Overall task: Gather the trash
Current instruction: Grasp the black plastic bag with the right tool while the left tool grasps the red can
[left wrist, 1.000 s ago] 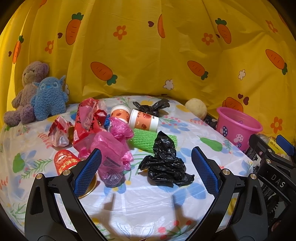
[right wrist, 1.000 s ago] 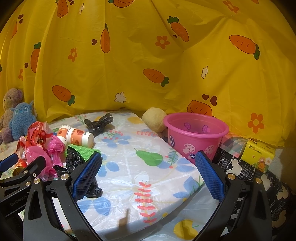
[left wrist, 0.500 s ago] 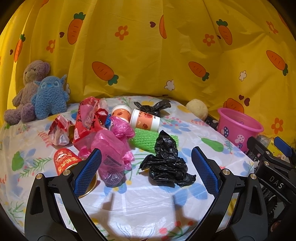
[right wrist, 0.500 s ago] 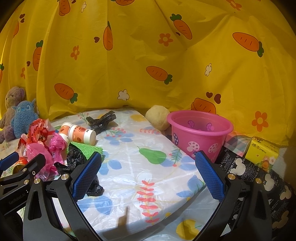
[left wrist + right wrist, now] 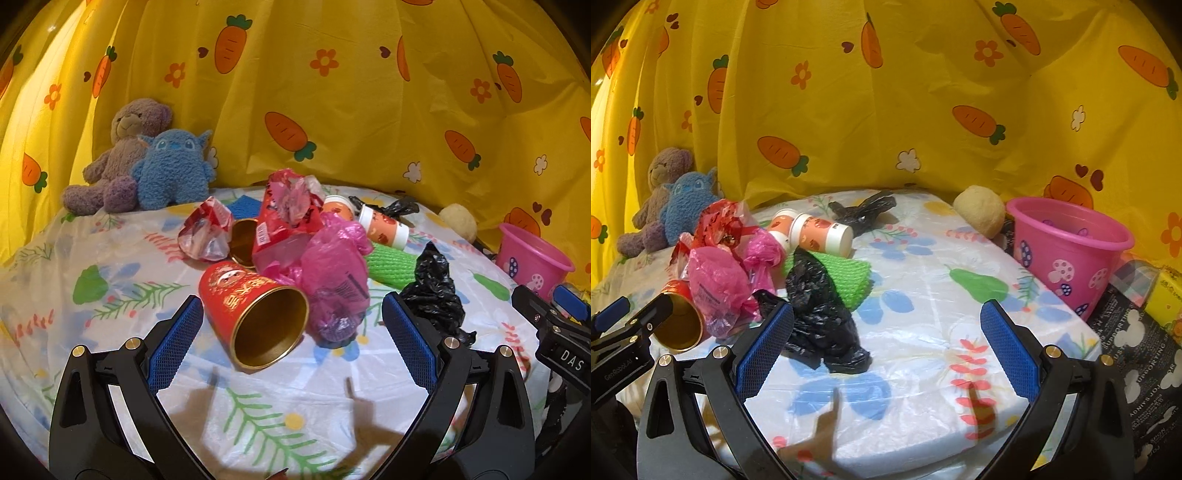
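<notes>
Left wrist view: your left gripper (image 5: pixel 291 332), jaws spread wide and empty, frames a red cup (image 5: pixel 255 314) lying on its side, gold mouth toward you, touching a pink bag (image 5: pixel 336 273) on the table (image 5: pixel 110 325). Your right gripper (image 5: pixel 886 347), equally spread and holding nothing, hangs over a crumpled black bag (image 5: pixel 820 314). Well apart to the right, a pink bucket (image 5: pixel 1067 251) stands upright at the table's edge.

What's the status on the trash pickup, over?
Left gripper open, lined up on the red cup. Right gripper open, empty. Pink bucket holds no trash visible. Pink bag touches the cup.
</notes>
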The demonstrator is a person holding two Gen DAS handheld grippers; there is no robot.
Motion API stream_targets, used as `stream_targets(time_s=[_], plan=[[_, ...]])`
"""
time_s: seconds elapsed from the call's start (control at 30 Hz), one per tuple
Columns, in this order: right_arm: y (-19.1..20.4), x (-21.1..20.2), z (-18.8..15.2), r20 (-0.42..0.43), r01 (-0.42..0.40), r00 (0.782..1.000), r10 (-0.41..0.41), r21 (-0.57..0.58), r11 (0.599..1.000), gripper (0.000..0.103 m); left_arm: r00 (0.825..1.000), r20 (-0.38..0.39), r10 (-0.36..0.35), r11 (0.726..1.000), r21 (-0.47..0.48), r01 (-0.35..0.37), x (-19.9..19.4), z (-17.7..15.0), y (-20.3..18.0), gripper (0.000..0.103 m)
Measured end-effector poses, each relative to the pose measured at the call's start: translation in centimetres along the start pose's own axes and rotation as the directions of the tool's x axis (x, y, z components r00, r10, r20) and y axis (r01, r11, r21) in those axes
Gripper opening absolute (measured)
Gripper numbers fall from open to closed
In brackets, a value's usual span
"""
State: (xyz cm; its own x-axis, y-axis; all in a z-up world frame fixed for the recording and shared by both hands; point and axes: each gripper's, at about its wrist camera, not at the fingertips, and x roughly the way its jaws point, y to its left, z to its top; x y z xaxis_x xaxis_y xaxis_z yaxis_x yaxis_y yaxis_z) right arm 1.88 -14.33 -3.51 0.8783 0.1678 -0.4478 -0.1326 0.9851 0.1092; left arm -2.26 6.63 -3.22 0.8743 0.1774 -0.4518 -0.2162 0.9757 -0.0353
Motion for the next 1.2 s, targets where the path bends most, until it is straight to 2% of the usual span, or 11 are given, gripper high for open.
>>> stream_targets(time_s=[0.3,0.5,0.63,0.73,0.9,1.07,1.2], plan=[[2.7,2.9,-0.6,-0.037,-0.094,0.995,0.092,-0.030,0.995,0.090,0.998,-0.036,0.049,0.999,-0.019,-0.049,1.0,-0.8,1.9,0.095],[3.3,4.7,-0.6,-0.078,-0.123,0.990,0.120,-0.039,0.992,0.080,0.995,-0.082,0.062,0.998,-0.022,-0.064,2.5,-1.0,2.1,0.084],[3.7,6.0,-0.7,-0.111,-0.142,0.984,0.136,-0.044,0.989,0.077,0.991,-0.122,0.062,0.997,-0.027,-0.066,3.7,-1.1,2.4,0.072],[3.8,6.9,-0.8,-0.140,-0.153,0.979,0.146,-0.042,0.987,0.069,0.986,-0.159,0.055,0.997,-0.040,-0.062,4.6,-1.3,2.7,0.062],[3.8,7.9,-1.2,-0.181,-0.165,0.972,0.153,-0.050,0.985,0.047,0.980,-0.196,0.039,0.998,-0.046,-0.049,5.7,-1.5,2.9,0.044],[3.6,8.0,-1.4,-0.179,-0.172,0.971,0.159,-0.061,0.983,0.034,0.975,-0.221,0.030,0.996,-0.076,-0.048,6.2,-1.8,3.4,0.022],[3.3,7.9,-1.5,-0.174,-0.180,0.970,0.167,-0.060,0.982,0.025,0.976,-0.218,0.020,0.993,-0.112,-0.045,6.2,-1.8,4.1,0.010]])
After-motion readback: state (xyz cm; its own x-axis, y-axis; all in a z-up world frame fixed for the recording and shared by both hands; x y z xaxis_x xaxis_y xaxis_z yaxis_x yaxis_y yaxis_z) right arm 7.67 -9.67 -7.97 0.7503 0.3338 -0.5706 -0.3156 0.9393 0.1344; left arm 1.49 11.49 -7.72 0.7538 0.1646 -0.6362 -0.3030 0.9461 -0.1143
